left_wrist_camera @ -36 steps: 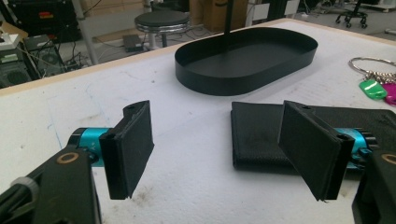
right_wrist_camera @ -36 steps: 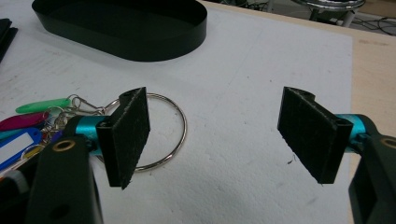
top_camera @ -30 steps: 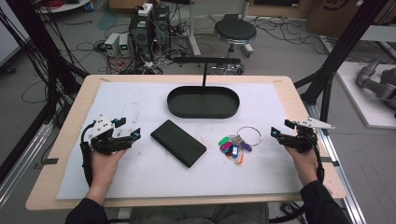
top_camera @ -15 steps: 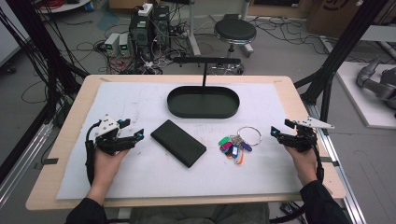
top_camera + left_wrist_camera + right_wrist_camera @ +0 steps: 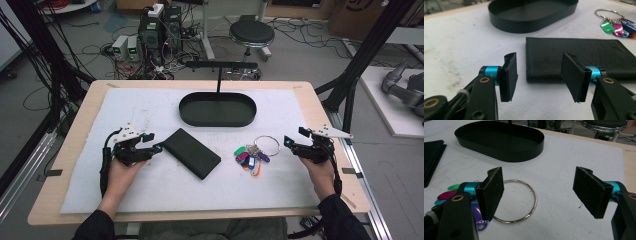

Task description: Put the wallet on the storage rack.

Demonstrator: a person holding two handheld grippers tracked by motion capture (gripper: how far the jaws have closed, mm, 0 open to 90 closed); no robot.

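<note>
Black wallet (image 5: 584,60) sits partly hidden behind the gaping left claw (image 5: 541,75); right claw (image 5: 544,195) gapes too.

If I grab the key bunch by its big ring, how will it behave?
Likely floppy: the coloured tags sit loosely bunched on the ring, so they would probably dangle and swing. The thin, smooth metal ring lies flat on the mat, so it may slip from the right gripper.

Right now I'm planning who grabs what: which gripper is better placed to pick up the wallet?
Left. The left gripper, jaws open, sits right at the black wallet's near edge. The right gripper faces the key ring instead.
</note>
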